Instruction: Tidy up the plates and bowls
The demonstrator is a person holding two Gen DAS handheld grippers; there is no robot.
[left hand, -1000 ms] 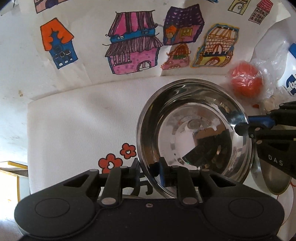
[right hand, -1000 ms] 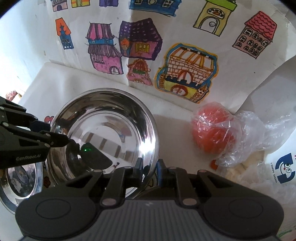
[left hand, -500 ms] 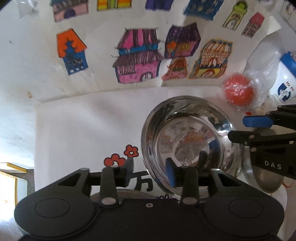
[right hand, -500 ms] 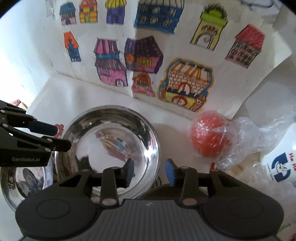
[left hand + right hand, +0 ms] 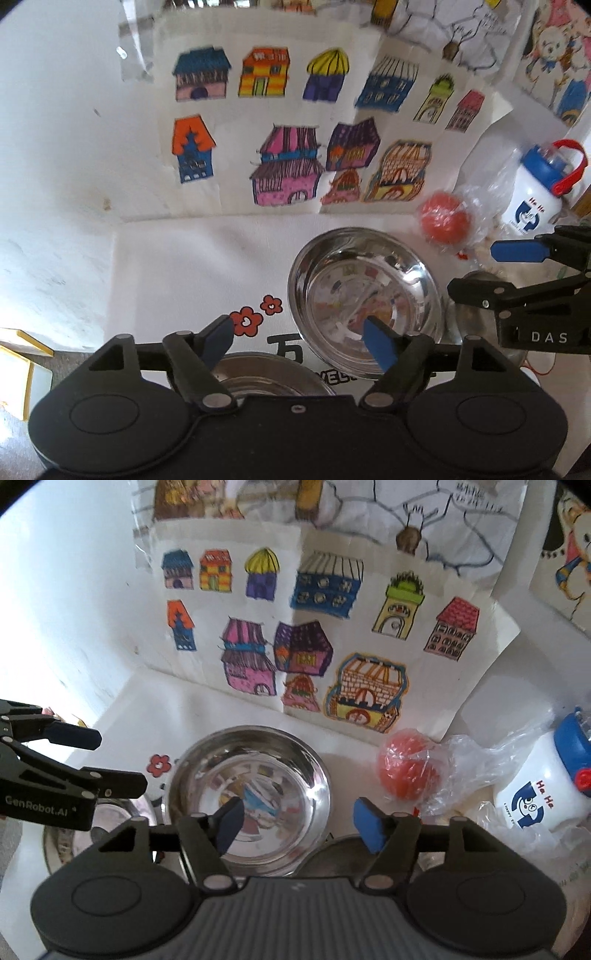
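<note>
**Steel bowl set down, both grippers released**

A steel bowl (image 5: 364, 306) is seen resting upright on the white tabletop (image 5: 192, 266), near the drawing of coloured houses (image 5: 303, 646) that is propped against the far wall. Nothing is seen inside it but reflections. A second steel dish (image 5: 266, 376) is partly visible on the near left, largely hidden under the left gripper (image 5: 301, 343). A third dish (image 5: 340, 853) lies on the near right of the bowl, below the right gripper (image 5: 299, 825).

The jaws of the left gripper have just been opening and are spread wide above the bowl's near left rim; nothing is gripped between them. The jaws of the right gripper have likewise just been opening and stand apart over the bowl's near right rim, with no pad pressed on it.

To the right of the bowl, an orange ball in a clear plastic bag (image 5: 408, 771) is seen. Further right stands a white bottle with a blue lid (image 5: 543, 786). Red flowers (image 5: 255, 317) are printed on the tabletop just left of the bowl.
</note>
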